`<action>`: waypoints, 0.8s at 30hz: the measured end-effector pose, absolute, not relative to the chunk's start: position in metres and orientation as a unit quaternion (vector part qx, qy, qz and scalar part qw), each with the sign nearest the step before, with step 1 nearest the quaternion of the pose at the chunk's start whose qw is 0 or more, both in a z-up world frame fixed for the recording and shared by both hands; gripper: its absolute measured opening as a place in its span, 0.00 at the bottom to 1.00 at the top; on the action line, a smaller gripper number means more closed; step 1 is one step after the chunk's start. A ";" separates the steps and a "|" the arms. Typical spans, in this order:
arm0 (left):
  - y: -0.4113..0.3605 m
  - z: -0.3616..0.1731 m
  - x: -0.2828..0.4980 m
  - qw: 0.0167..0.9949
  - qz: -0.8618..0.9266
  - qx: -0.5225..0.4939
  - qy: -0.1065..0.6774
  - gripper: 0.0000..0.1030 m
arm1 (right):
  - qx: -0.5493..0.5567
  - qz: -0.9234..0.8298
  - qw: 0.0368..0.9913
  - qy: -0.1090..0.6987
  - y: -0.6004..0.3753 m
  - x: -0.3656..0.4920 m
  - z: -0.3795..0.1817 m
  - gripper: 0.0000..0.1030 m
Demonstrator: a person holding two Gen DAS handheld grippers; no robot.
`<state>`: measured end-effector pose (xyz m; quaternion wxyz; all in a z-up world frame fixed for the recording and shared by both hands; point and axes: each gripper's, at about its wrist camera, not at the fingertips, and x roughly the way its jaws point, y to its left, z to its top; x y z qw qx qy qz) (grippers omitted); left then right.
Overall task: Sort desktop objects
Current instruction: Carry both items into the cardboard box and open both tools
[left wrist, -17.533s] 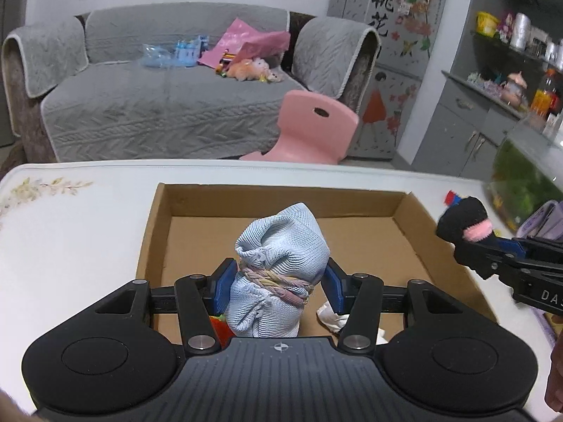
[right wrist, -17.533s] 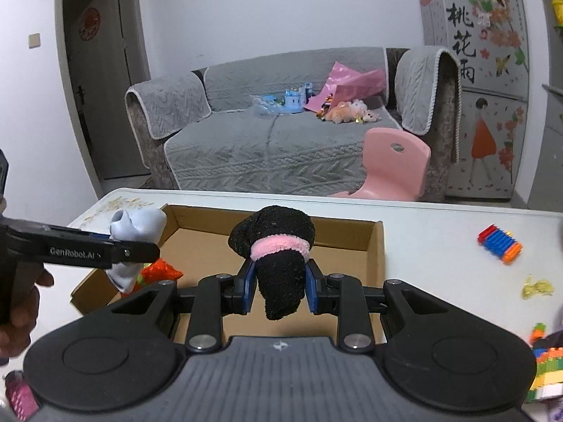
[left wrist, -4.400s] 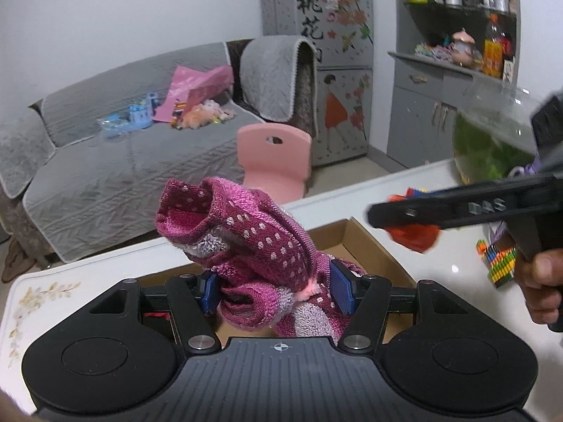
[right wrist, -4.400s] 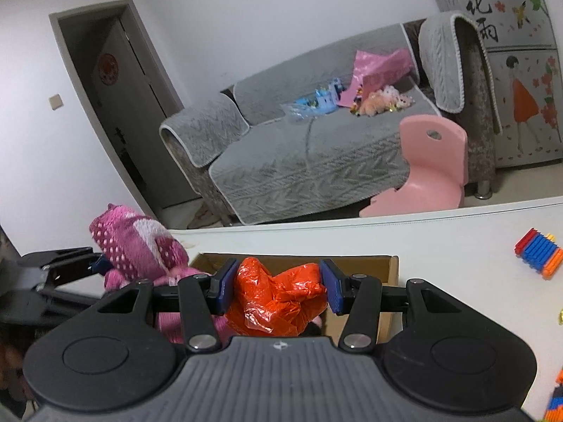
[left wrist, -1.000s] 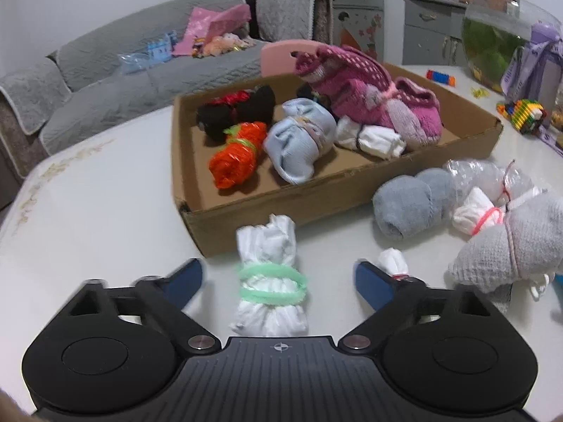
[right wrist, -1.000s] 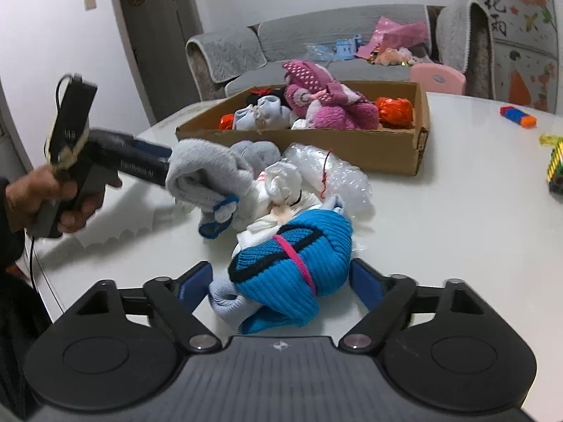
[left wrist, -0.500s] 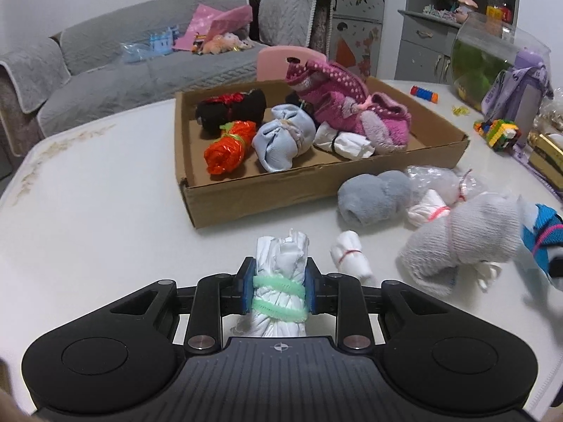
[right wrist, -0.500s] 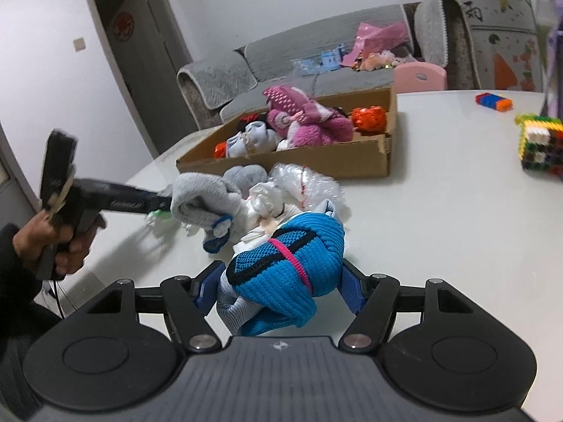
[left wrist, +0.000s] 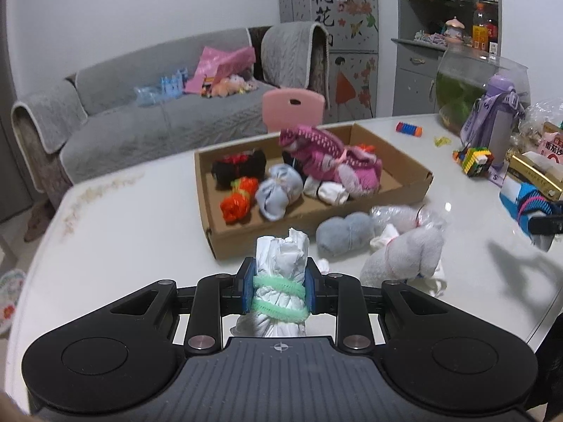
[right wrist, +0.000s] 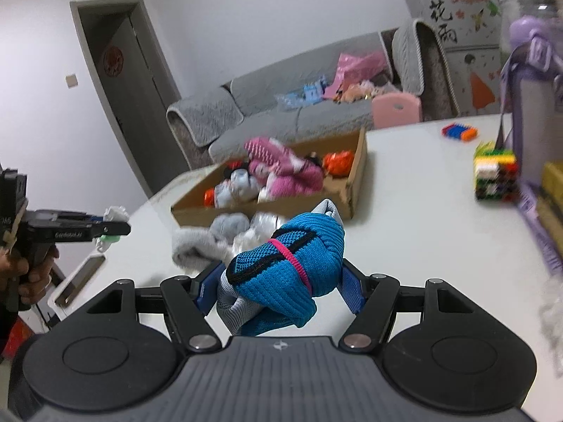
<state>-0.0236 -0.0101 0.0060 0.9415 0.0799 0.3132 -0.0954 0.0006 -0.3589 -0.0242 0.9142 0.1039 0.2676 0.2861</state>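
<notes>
1. The left gripper [left wrist: 279, 290] is clamped narrow on a white rolled cloth bundle bound with two pale green bands [left wrist: 280, 283] — its long axis stands upright between the blue pads, clear of the white tabletop [left wrist: 133, 232].
2. From that gripper, the shallow brown cardboard box [left wrist: 318, 216] lies at twelve o'clock, just beyond the bundle's top; its near wall faces the tool, and the long side runs from nine to three o'clock.
3. Loose grey and white sock bundles [left wrist: 401, 256] sit outside the box at about one o'clock.
4. The right gripper [right wrist: 279, 290] grips, at a middling spread, a bright blue knitted sock roll with a pink band [right wrist: 288, 276] — the box [right wrist: 359, 167] lies at twelve o'clock, farther off.
5. Judged from this, the left hand is nearer the box.
</notes>
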 end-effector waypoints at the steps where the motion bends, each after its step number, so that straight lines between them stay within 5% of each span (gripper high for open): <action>1: -0.012 0.009 -0.023 0.942 -0.095 0.082 0.310 0.32 | 0.106 0.285 0.915 0.264 -0.362 0.002 -0.021 0.62; 24: -0.033 0.050 0.039 0.952 -0.105 0.099 0.271 0.33 | 0.105 0.328 0.919 0.193 -0.355 0.076 0.046 0.62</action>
